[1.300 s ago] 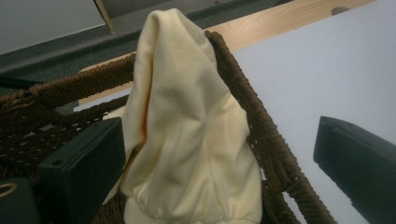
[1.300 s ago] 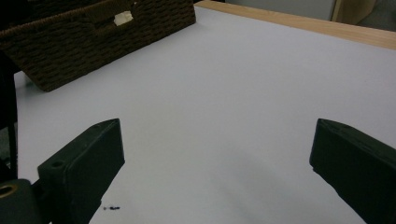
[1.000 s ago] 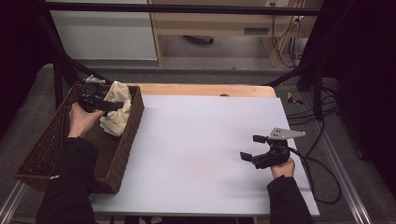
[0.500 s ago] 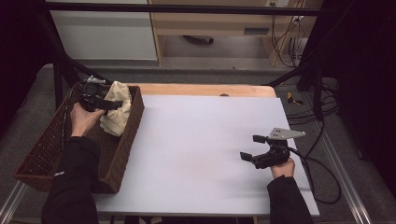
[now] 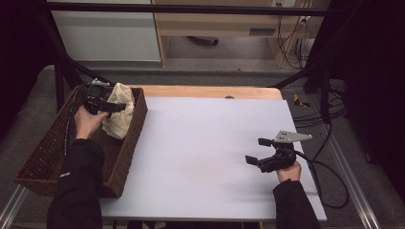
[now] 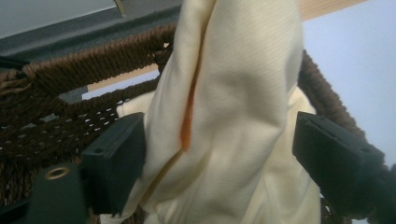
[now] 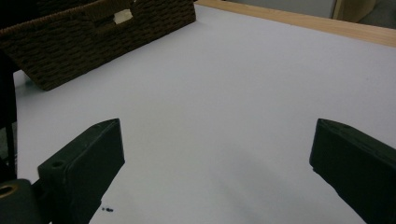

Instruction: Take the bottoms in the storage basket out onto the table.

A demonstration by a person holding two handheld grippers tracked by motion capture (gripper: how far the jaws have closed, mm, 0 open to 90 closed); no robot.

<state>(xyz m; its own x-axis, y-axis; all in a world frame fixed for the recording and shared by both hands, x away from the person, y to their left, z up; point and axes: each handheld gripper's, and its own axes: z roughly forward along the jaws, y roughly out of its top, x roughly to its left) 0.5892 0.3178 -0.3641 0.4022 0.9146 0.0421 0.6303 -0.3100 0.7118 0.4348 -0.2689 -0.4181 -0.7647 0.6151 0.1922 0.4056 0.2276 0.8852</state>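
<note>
left gripper (image 6: 219, 154) jaws closing around cloth (image 6: 233, 102) – not gripping | right gripper (image 5: 260, 151) wide | white table (image 5: 205, 143)

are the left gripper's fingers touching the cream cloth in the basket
Partly touching. In the left gripper view one finger rests against the cream cloth; the other shows a gap, the jaws having just been closing around it.

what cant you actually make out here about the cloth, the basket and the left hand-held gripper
- Cream cloth: left gripper view cuts it off at top and bottom, so its full shape is unknown.
- Left hand-held gripper: jaws have just been closing with the cloth between them; the right jaw's contact is hidden by folds.
- Basket: in the high view the person's sleeve covers part of its floor.
- Orange streak: too blurred to identify.
</note>
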